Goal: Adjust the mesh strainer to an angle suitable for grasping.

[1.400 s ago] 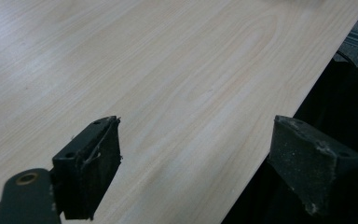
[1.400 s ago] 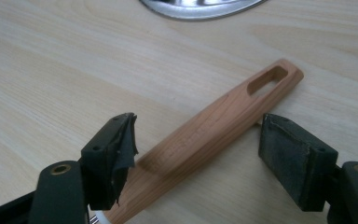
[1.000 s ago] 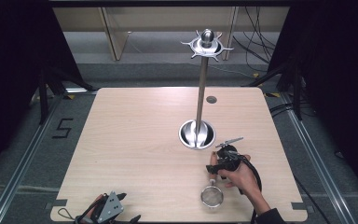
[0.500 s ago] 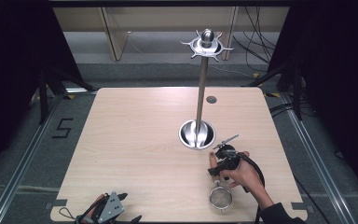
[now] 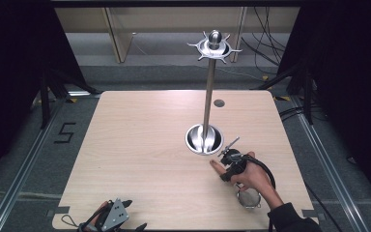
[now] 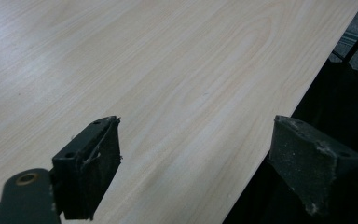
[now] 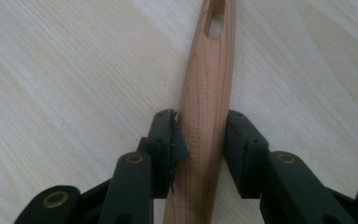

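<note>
A: Wooden handle, pale and tapered with a slotted hole near its tip (image 7: 208, 107) — that is what the right claw (image 7: 200, 140) pinches, one black pad pressed against each side of it in the right gripper view.

B: And what hangs off the other end?

A: A small round metal mesh strainer (image 5: 249, 197). In the high view it lies in the lower right of the frame, on the light wood-grain surface (image 5: 140, 145) close to its near edge, under the person's right wrist.

B: What has changed from the earlier pictures?

A: Mostly the strainer's place. A second ago its bowl lies lower centre-right, left of the forearm; half a second ago it sits a little farther right; now it is farther right again and partly tucked beneath the wrist. The right hand (image 5: 251, 171) has swung with it, so the claw end now aims up and left in the frame, toward the tall steel stand with a dish-shaped base and a spoked ring on top (image 5: 205, 137).

B: Meaning?

A: I judge the grip is settled and the strainer is being turned or drawn along, perhaps as a start toward hanging it by the slot on that stand. It looks low, touching or nearly touching the wood.

B: The other hand?

A: The left claw (image 6: 196, 172) has kept its spot in the lower left corner of the high view, spread wide over the surface's edge, holding nothing.
</note>
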`<move>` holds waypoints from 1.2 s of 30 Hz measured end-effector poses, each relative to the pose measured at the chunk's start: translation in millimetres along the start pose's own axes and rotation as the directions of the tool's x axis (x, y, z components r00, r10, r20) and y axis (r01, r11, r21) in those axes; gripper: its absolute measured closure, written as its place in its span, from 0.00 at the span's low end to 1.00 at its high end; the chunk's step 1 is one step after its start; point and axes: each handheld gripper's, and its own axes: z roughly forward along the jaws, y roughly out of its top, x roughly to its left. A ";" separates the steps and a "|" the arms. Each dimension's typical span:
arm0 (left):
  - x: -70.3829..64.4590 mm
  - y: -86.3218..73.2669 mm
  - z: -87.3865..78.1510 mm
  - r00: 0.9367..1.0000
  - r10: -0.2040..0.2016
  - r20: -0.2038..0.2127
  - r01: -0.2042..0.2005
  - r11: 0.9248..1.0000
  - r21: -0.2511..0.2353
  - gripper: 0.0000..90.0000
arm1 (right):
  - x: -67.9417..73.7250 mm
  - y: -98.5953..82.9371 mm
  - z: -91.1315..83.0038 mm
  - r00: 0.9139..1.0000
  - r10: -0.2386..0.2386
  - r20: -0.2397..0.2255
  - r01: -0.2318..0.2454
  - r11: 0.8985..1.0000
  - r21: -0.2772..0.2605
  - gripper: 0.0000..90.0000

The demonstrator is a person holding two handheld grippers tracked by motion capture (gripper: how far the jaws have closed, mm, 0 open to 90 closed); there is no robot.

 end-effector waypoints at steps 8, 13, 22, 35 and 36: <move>0.2 -0.5 0.7 1.000 -0.013 0.003 0.013 1.000 0.001 0.17 | -0.3 2.0 -0.2 1.000 -0.022 0.010 0.022 1.000 0.010 0.77; -0.3 -0.6 1.2 1.000 -0.025 0.010 0.025 1.000 -0.005 0.17 | -1.4 -0.9 -2.3 0.997 -0.050 0.050 0.050 0.999 0.005 0.77; 0.2 -0.6 0.8 1.000 -0.014 0.003 0.014 1.000 -0.002 0.17 | -2.5 -5.9 -21.6 0.997 -0.050 0.054 0.056 0.993 -0.104 0.77; 0.6 -0.4 1.5 1.000 -0.018 -0.005 0.018 1.000 -0.003 0.17 | -3.6 -22.9 -59.4 1.000 0.002 0.029 0.007 0.944 -0.330 0.78; 0.4 -0.4 1.5 1.000 -0.017 -0.004 0.017 1.000 -0.002 0.17 | -4.8 -25.1 -63.1 1.000 -0.007 0.029 0.016 0.939 -0.343 0.78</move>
